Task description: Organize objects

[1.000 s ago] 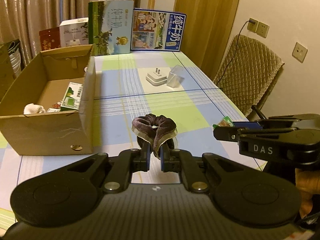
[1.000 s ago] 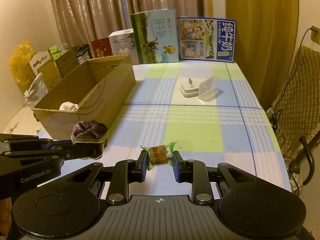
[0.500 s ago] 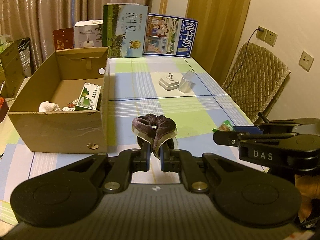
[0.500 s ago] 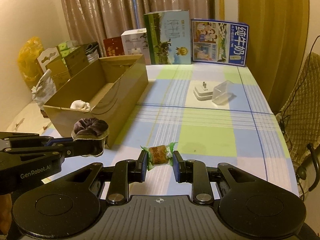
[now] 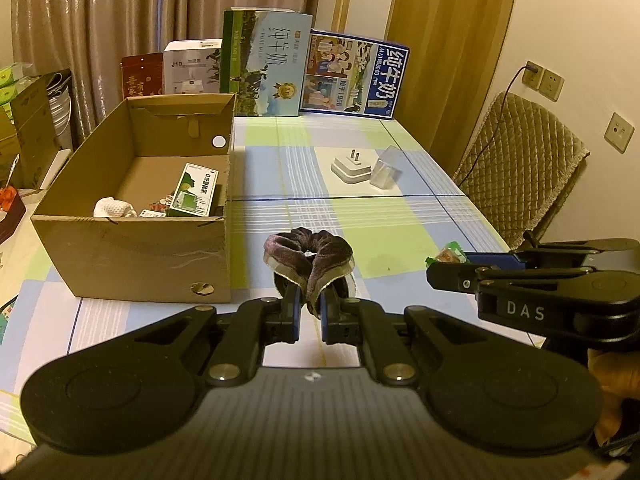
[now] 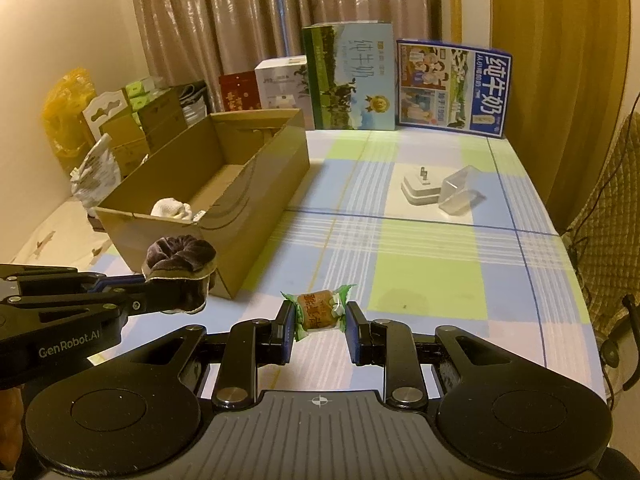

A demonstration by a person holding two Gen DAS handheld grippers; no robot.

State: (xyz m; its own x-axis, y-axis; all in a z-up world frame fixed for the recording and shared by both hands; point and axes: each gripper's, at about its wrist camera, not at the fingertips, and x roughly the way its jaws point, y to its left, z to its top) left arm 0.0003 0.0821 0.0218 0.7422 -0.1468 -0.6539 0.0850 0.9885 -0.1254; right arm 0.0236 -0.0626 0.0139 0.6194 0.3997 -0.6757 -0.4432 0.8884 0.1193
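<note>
Our left gripper [image 5: 309, 307] has its fingers drawn nearly together, pinching a fold of the dark purple velvet scrunchie [image 5: 308, 255], which bulges up above the tips and hangs clear of the counter [image 5: 400, 236]; our right gripper [image 6: 319, 320] has its fingers set a little apart, clamped on the two ends of a small wrapped snack [image 6: 318, 309] in a green-edged wrapper, also held off the counter; from the right wrist view the scrunchie [image 6: 180, 258] sits low at the left, in front of the near corner of the cardboard box [image 6: 224, 184]; from the left wrist view the snack [image 5: 450, 254] peeks out at the tip of the right gripper [image 5: 444, 270], well to the right of the box [image 5: 136, 248]; inside the box lie a white crumpled thing [image 5: 114, 208] and a green-and-white packet [image 5: 194, 195]; farther back on the counter a white plug adapter [image 5: 352, 166] stands just beside a clear plastic case [image 5: 385, 169]. Compared with a second ago, both grips are unchanged; we have drawn both grippers back and up, so the box and the far cartons sit smaller and more of the box's inside shows.
</note>
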